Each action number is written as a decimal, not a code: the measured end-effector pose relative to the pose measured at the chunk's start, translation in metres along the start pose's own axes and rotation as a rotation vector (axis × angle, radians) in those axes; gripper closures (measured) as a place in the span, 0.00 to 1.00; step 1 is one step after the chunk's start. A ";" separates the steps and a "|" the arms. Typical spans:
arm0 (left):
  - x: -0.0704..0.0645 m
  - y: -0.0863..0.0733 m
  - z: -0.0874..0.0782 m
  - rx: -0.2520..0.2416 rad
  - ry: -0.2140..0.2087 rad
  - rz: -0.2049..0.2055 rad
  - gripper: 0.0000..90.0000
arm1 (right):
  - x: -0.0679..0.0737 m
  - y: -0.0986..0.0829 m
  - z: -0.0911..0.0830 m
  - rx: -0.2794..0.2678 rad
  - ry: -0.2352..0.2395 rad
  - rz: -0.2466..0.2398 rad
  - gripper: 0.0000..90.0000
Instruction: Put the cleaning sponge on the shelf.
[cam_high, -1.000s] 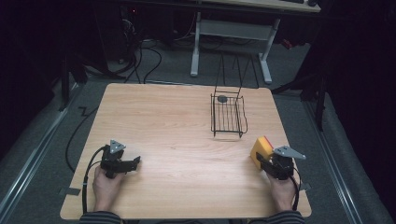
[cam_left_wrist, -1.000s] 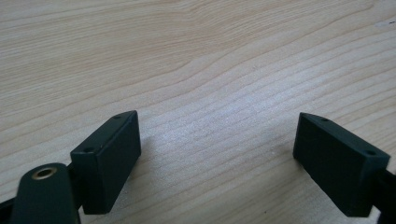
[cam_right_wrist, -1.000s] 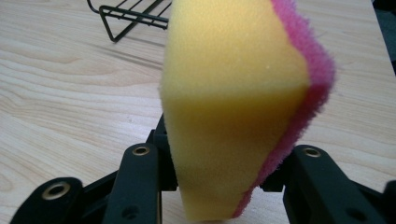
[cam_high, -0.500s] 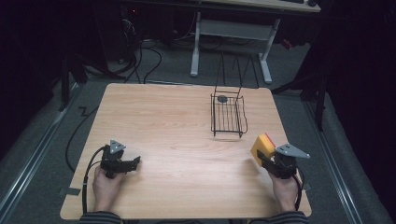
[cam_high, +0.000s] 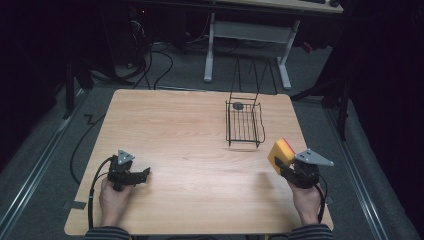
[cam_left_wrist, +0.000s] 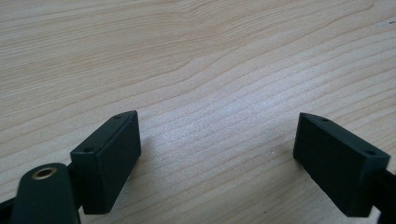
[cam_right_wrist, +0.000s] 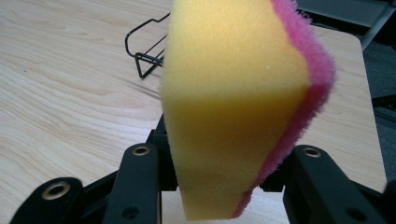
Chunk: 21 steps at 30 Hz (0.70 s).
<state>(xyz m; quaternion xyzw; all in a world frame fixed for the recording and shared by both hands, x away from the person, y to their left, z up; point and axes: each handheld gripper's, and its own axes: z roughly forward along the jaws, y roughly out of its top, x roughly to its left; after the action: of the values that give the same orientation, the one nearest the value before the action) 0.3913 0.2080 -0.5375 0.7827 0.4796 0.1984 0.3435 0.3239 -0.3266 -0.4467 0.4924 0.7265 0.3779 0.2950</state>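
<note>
1. the right gripper (cam_high: 286, 167) clamps a yellow-and-pink sponge (cam_high: 280, 153) upright between its jaws, near the table's (cam_high: 190, 130) right edge.
2. the wire basket (cam_high: 243, 125) lies ahead and slightly left of it, far closer to this hand.
3. the left gripper (cam_high: 142, 174) rests open and empty, well apart.

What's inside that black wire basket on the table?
One small dark round thing lies at the far end of the wire basket; too small to identify. The rest looks empty, with the table showing through the wires.
</note>
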 end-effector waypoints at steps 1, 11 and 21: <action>0.000 0.000 0.000 0.000 0.000 0.000 0.17 | 0.000 0.000 0.000 0.000 0.000 0.000 0.67; 0.000 0.000 0.000 0.001 0.000 0.001 0.17 | 0.001 0.013 -0.004 -0.017 0.013 -0.009 0.67; 0.000 0.000 0.000 0.000 0.000 0.001 0.17 | 0.004 0.026 -0.003 -0.023 0.023 -0.032 0.67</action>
<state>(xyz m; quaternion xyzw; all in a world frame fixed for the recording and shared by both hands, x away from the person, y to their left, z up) 0.3913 0.2081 -0.5375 0.7830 0.4793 0.1984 0.3433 0.3333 -0.3172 -0.4233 0.4729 0.7332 0.3872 0.2982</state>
